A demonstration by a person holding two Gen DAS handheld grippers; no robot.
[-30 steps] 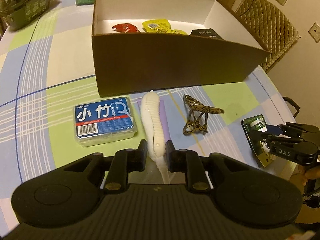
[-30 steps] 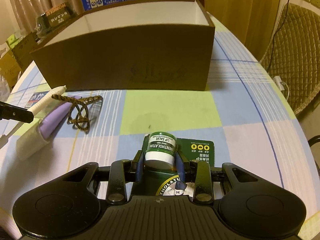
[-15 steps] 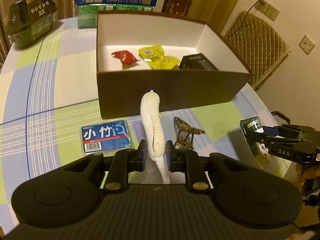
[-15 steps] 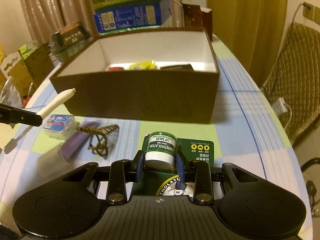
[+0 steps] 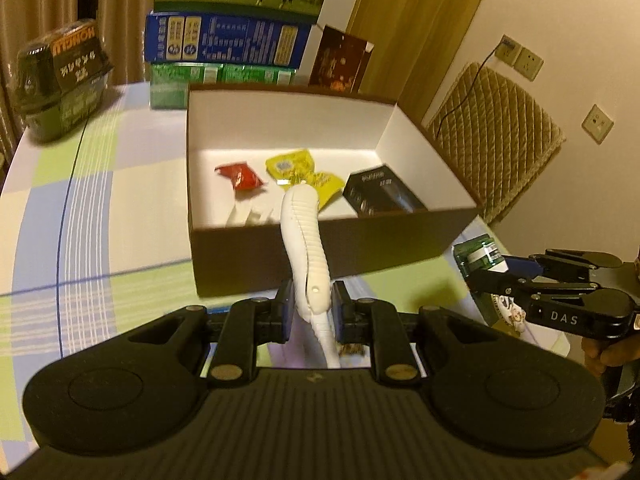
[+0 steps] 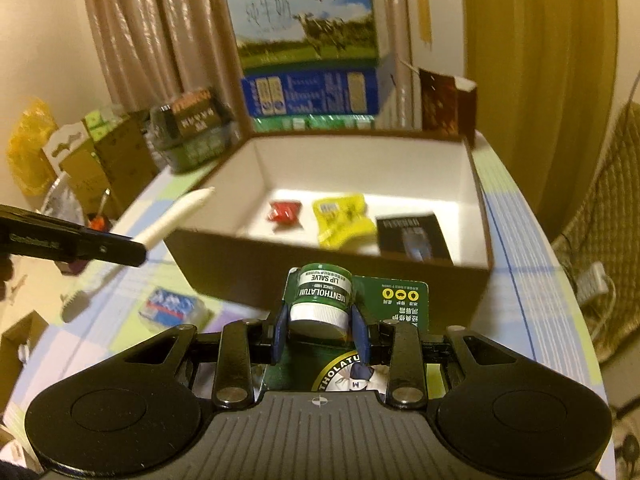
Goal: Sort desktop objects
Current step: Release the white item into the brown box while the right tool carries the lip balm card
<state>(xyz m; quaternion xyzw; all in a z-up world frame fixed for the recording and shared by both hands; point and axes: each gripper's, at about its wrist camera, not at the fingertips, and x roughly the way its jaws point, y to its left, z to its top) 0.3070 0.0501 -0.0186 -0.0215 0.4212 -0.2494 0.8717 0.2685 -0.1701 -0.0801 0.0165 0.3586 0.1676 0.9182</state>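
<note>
While both grippers hang above the checked tablecloth (image 5: 100, 208), the near wall of the brown box (image 5: 332, 256) stands between them and its white interior, and bare cloth lies open to the box's left. Behind the box a stack of cartons (image 5: 228, 40) closes off the far edge. Inside the box lie a red sachet (image 5: 240, 176), a yellow sachet (image 5: 296, 168) and a black packet (image 5: 380, 196), with white floor free along the left side.

The left gripper (image 5: 310, 312) is clamped on a white toothbrush (image 5: 304, 240), whose long axis runs away from the camera, its ribbed handle end pointing up and forward over the box's near wall. The right gripper (image 6: 320, 328) is clamped on a green lip salve pack (image 6: 324, 300), the jar's cap toward the camera and its backing card reaching forward to the box wall. A blue floss box (image 6: 172, 308) sits on the cloth below left.
</note>
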